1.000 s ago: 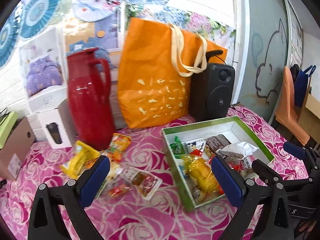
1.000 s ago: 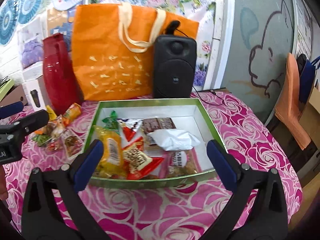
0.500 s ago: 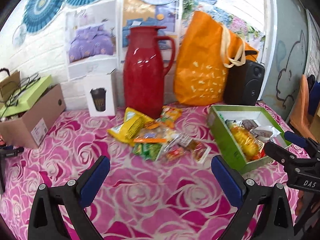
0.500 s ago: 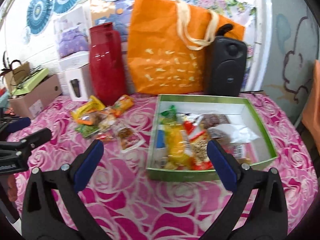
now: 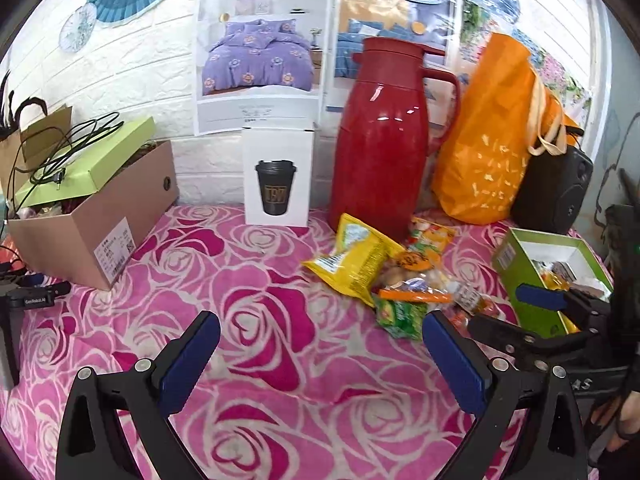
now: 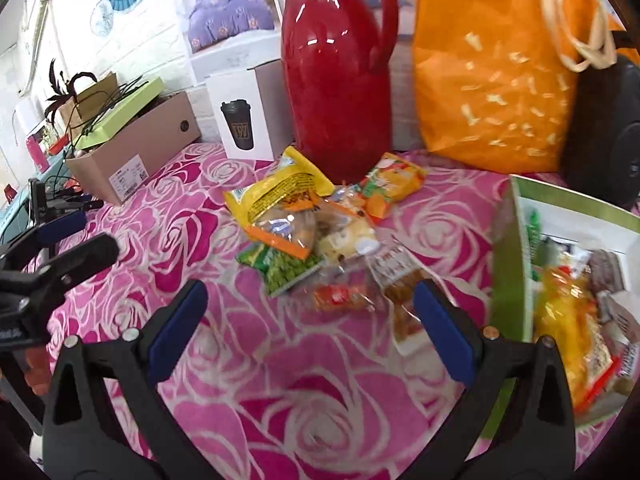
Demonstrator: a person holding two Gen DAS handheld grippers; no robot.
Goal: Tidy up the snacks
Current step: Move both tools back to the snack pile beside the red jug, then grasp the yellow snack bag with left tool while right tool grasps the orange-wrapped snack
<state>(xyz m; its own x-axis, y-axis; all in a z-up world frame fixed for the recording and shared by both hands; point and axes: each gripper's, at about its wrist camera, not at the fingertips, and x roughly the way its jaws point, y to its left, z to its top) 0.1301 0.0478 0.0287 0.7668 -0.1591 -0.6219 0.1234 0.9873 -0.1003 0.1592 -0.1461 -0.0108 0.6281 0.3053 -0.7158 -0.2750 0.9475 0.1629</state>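
Green box [image 6: 508,264] cut off rightward

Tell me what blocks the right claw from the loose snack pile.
Nothing visible does. The right claw is open and empty over bare pink rose tablecloth, with the snack pile lying straight ahead and the green box off to its right.

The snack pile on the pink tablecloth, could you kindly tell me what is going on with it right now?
A person with a gripper in each hand is sorting snacks into the green box, which already holds several packets. Both grippers are empty, jaws wide open. The right gripper hovers just short of the loose snack pile in front of the red thermos jug, nearest a small red packet. The left gripper hangs over bare tablecloth beside the pile.
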